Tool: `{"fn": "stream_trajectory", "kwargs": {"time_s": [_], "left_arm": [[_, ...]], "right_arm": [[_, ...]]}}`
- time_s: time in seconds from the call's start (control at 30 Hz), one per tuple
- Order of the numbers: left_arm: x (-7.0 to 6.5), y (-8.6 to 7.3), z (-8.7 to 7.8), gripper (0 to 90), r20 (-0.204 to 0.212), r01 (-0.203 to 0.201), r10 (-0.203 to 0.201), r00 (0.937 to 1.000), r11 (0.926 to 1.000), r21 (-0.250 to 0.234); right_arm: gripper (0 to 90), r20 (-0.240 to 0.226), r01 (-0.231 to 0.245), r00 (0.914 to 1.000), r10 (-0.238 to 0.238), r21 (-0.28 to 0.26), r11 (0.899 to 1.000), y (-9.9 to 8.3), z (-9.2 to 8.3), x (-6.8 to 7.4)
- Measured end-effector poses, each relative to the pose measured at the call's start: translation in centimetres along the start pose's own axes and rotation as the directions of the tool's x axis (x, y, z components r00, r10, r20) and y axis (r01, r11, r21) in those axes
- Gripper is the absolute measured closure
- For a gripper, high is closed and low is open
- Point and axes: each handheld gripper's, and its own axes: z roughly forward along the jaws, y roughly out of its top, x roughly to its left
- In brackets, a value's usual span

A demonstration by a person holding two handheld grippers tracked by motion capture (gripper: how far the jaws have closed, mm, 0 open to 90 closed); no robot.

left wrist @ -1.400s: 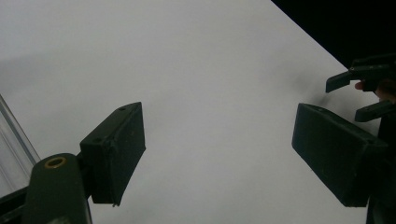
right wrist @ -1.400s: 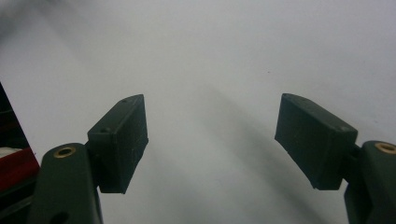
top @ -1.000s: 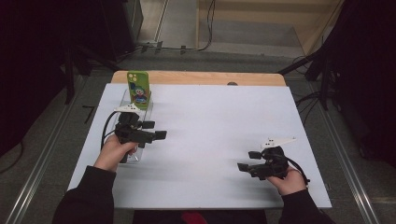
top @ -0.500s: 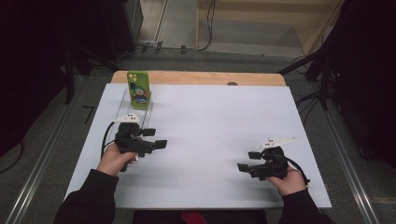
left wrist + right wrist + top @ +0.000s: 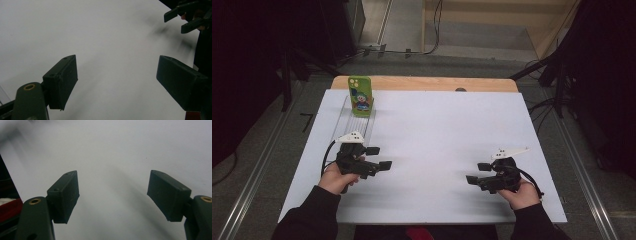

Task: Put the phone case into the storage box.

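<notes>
White board [image 5: 432, 150] covers the tabletop under dim light, dark floor around it. From the tools outward: the left gripper [image 5: 379, 157] rests low with its black jaws spread and nothing between them, just near-side of a clear ribbed plastic stand [image 5: 357, 120]. On that stand's far end a green phone with a cartoon-figure case [image 5: 360, 96] leans upright, probably propped so its face shows. The right gripper [image 5: 477, 173], jaws likewise apart and empty, lies well to the stand's right, seemingly parked clear of it.
</notes>
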Motion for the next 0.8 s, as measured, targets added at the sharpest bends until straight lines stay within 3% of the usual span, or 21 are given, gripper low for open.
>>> {"fn": "stream_trajectory", "kwargs": {"time_s": [0.8], "left_arm": [[-1.6,-3.0,-0.7,18.1,0.001,-0.07,0.07,0.9976,0.9968,0.04]], "right_arm": [[23.6,-0.004,-0.002,1.0,0.002,0.0,1.0,-0.1,0.0,-0.1]]}}
